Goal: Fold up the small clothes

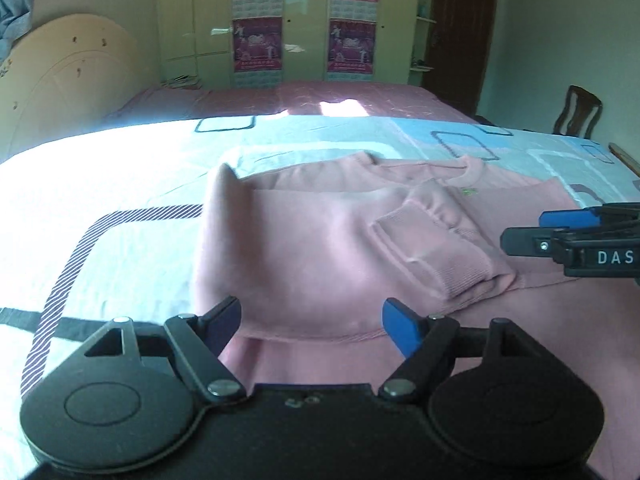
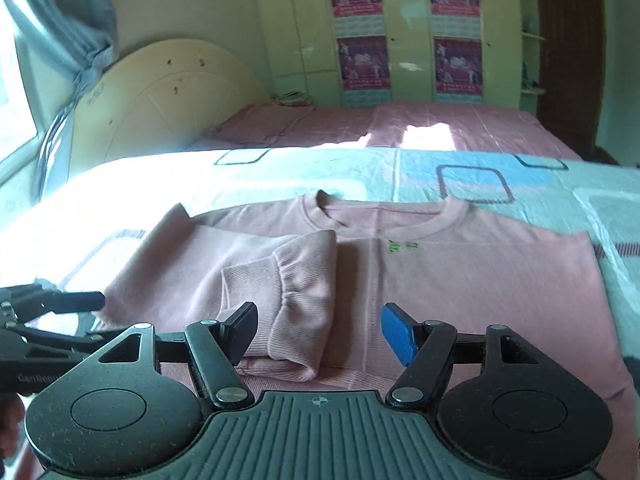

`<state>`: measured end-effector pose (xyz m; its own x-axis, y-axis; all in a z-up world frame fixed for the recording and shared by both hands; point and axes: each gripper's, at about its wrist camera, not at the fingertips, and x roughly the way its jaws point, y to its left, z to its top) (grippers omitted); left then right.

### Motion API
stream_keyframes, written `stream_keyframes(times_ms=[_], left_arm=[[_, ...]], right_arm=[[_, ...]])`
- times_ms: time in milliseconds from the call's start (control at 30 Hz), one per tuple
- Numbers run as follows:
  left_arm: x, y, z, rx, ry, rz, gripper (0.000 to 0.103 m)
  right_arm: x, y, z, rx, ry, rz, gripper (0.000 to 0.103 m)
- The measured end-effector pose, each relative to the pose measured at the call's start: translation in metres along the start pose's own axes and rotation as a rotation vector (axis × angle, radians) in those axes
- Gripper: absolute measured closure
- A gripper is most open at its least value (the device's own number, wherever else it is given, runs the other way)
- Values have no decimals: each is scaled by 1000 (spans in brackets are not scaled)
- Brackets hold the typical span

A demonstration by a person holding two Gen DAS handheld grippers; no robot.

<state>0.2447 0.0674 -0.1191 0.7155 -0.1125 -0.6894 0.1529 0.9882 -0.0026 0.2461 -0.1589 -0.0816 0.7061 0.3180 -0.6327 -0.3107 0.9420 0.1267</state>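
A pink sweatshirt (image 2: 460,280) lies flat on the bed, collar (image 2: 384,220) away from me. Its left side is folded over the body, with the sleeve and ribbed cuff (image 2: 256,284) lying on top; it also shows in the left wrist view (image 1: 312,256). My left gripper (image 1: 312,322) is open and empty, just above the folded edge at the near left. My right gripper (image 2: 318,330) is open and empty, above the sleeve cuff near the hem. Each gripper shows in the other's view: right (image 1: 532,230), left (image 2: 80,300).
The sweatshirt rests on a white and light-blue patterned sheet (image 2: 500,176). Behind it is a pink bedspread (image 2: 440,120), a cream headboard (image 2: 160,92), a wardrobe with posters (image 2: 408,28) and a wooden chair (image 1: 578,112) at the far right.
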Motion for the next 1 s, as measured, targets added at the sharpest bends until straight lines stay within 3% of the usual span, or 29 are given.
stream_keyframes(times_ms=[167,300,433,500,567,600,833,1000], left_arm=[[7,29,-13,-59,36,70,34],[17,29,-15,-37,46,90,40],[26,29,-17,-25,41,99,47],[29,30,-14,-32,28,107,58],[32,32,-11,-37,17,118,64],[33,32,-9,-42,12,126,67],[36,30,-3,-55,-9,148,71],[36,18,-8,-26,7,113,72]], right_arm=[[17,34,-9,-138,29,38,35],[44,48,-17,-255,66,-18,38],[59,39,-20,-253,96,-22,57],[58,35,-16,-213,88,-7,69],[53,27,-10,-148,64,5,89],[47,18,-6,-99,44,7,92],[5,-72,7,316,-51,-40,98],[0,-128,-15,498,22,-119,101]])
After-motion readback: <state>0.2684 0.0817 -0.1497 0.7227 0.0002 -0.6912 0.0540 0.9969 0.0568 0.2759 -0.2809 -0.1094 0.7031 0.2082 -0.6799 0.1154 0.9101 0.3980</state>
